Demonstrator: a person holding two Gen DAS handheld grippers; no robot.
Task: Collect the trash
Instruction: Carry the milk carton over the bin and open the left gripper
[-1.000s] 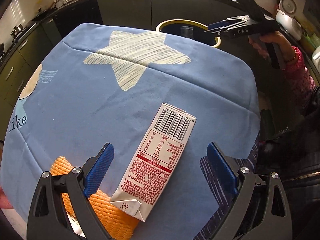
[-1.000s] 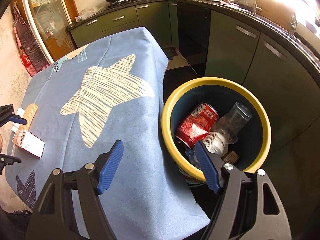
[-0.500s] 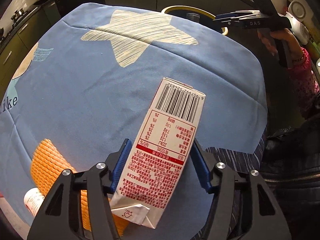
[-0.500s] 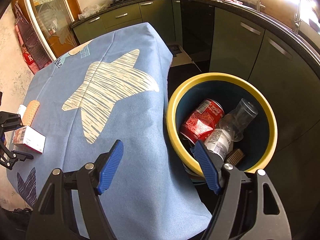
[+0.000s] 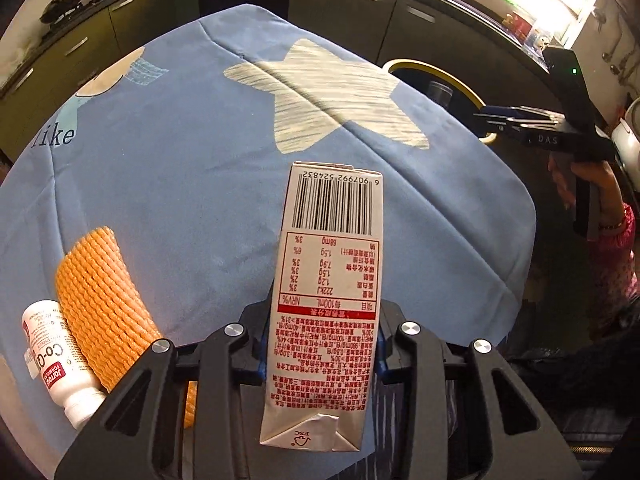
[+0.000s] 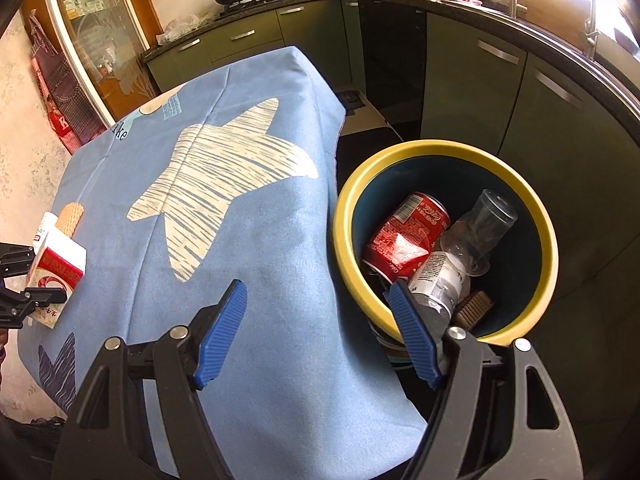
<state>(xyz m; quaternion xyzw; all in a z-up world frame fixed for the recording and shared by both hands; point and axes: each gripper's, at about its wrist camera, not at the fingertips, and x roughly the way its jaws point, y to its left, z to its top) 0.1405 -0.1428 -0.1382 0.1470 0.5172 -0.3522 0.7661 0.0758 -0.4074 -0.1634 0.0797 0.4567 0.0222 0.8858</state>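
The left gripper [image 5: 322, 344] clamps the milk carton [image 5: 330, 280] above the near bench [image 5: 168, 184] edge, long axis pointing away. The bin [image 6: 444, 240] lies far right, beside the open, empty right gripper [image 6: 316, 336].

Beside the matt paper carton [image 5: 326, 304], a ribbed orange foam sleeve [image 5: 100, 308] is lying on soft blue cloth [image 5: 192, 184]; a glossy plastic bottle [image 5: 52, 360] is touching the sleeve.
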